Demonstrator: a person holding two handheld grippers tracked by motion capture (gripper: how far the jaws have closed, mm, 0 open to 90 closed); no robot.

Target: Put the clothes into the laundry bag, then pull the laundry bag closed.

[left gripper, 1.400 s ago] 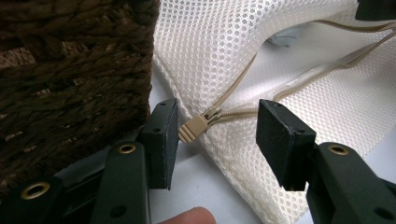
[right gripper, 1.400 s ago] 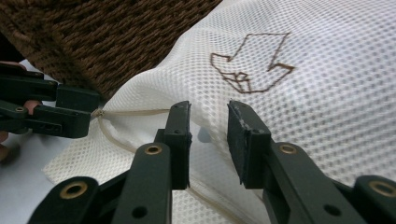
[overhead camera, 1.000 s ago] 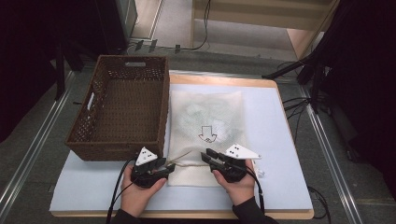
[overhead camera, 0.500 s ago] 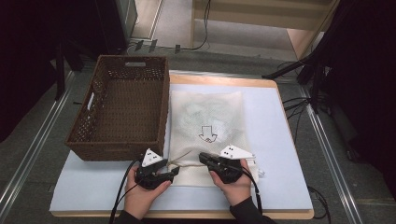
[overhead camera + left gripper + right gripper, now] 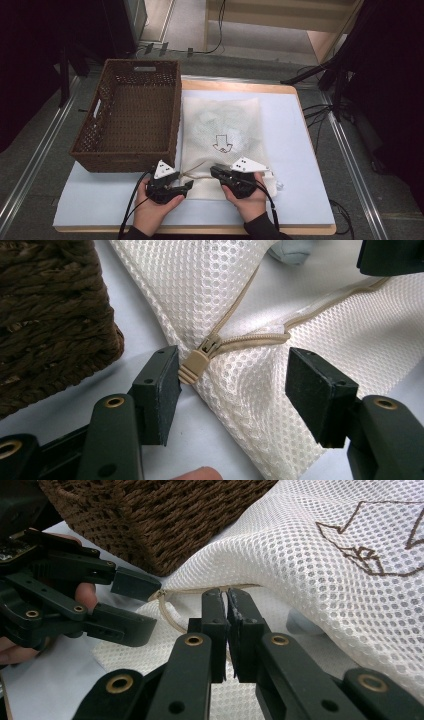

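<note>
A white mesh laundry bag (image 5: 220, 130) with a brown arrow mark lies flat on the table, its zipped end towards me. In the left gripper view its tan zipper pull (image 5: 193, 366) sits between the open jaws of my left gripper (image 5: 235, 385), close to the left pad (image 5: 162, 390). My left gripper (image 5: 186, 186) is at the bag's near left corner. My right gripper (image 5: 227, 600) is shut on the bag's zipper edge (image 5: 197, 590), just right of the pull. In the high view the right gripper (image 5: 216, 172) points left, tip to tip with the left one.
A dark woven basket (image 5: 132, 112) stands close against the bag's left side. The light blue mat (image 5: 295, 150) covers the wooden table. Cables trail from both grippers towards me; more cables lie on the floor at the right.
Both hands have shifted only slightly. The left gripper has edged right, towards the bag's corner and the zipper pull. The right gripper stays shut on the bag's edge.
</note>
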